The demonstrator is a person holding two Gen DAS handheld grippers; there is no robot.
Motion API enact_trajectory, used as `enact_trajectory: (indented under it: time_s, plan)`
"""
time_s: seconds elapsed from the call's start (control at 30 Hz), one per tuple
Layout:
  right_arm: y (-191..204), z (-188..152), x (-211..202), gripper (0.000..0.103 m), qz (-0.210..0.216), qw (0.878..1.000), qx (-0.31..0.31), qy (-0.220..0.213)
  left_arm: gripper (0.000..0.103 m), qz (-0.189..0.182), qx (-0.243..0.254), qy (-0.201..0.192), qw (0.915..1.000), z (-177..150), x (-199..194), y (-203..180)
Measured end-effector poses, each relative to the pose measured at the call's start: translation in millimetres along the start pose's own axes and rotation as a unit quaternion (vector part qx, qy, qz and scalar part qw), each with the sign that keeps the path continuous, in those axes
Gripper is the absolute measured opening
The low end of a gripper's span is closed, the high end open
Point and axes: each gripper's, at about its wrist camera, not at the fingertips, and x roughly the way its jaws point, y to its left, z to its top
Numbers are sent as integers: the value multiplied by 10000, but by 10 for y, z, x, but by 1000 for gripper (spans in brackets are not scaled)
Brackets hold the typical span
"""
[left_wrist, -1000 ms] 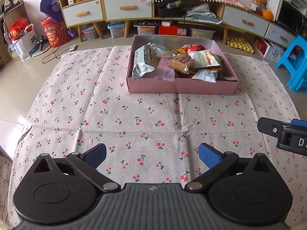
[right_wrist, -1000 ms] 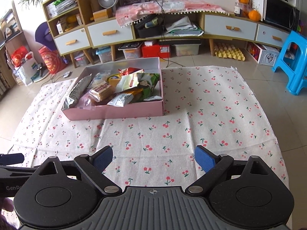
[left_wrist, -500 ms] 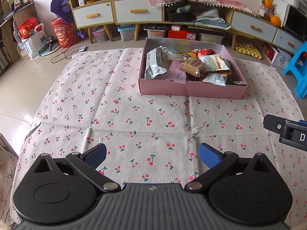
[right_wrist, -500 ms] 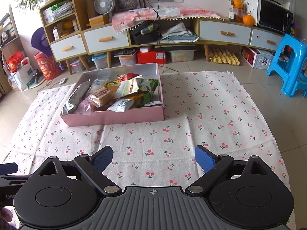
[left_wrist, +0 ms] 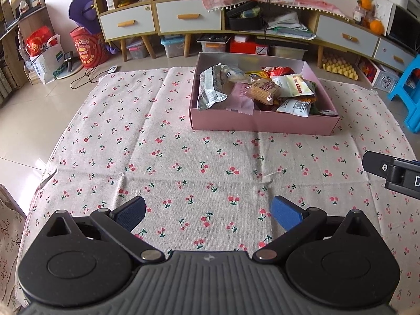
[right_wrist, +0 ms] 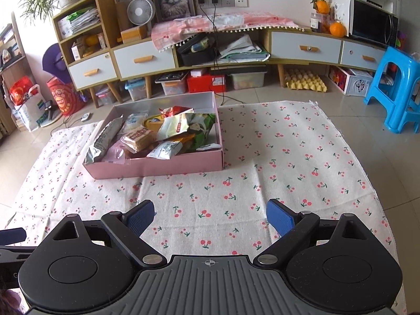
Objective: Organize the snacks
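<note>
A: Left wrist view first. What lies around the pink box (left_wrist: 262,126)?

B: It sits on a cherry-print cloth (left_wrist: 157,157) spread over the tiled floor. Behind the box runs a low sideboard (left_wrist: 189,18) with white drawers; storage bins stand under it and a yellow egg tray (left_wrist: 340,67) lies behind the box's right corner. A blue stool (left_wrist: 409,97) stands to the right of the box. Bare cloth lies between the box and the left gripper (left_wrist: 208,211). The right gripper (left_wrist: 393,174) pokes in at the frame's right edge, nearer than the box.

A: And the fingers?

B: The left gripper's blue fingers (left_wrist: 284,212) are spread wide, holding nothing, above the cloth.

A: How does the box lie?

B: Its long axis runs left to right, long wall facing the camera. Inside is a loose heap of snack packets (left_wrist: 265,89); a silver packet (left_wrist: 210,92) leans on the left wall, its length running front to back.

A: Right wrist view?

B: Here the same box (right_wrist: 157,165) sits to the left of centre, well ahead of the right gripper (right_wrist: 210,216), whose fingers (right_wrist: 279,219) also stand wide apart and empty. A green packet (right_wrist: 203,128) fills the box's right end, and the silver packet (right_wrist: 103,139) rests along the left wall. The stool (right_wrist: 393,89) stands off the cloth, far right of the box. A tip of the left gripper (right_wrist: 11,236) shows at the left edge; its opening can't be judged from here.
</note>
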Motion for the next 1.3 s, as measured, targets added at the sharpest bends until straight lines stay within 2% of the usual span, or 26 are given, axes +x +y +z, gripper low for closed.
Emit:
enact_trajectory:
  time_s: [1.3]
  plan:
    - [54, -52, 67, 94, 43, 9998, -47, 172, 102, -27, 45, 111, 9999, -24, -3, 0]
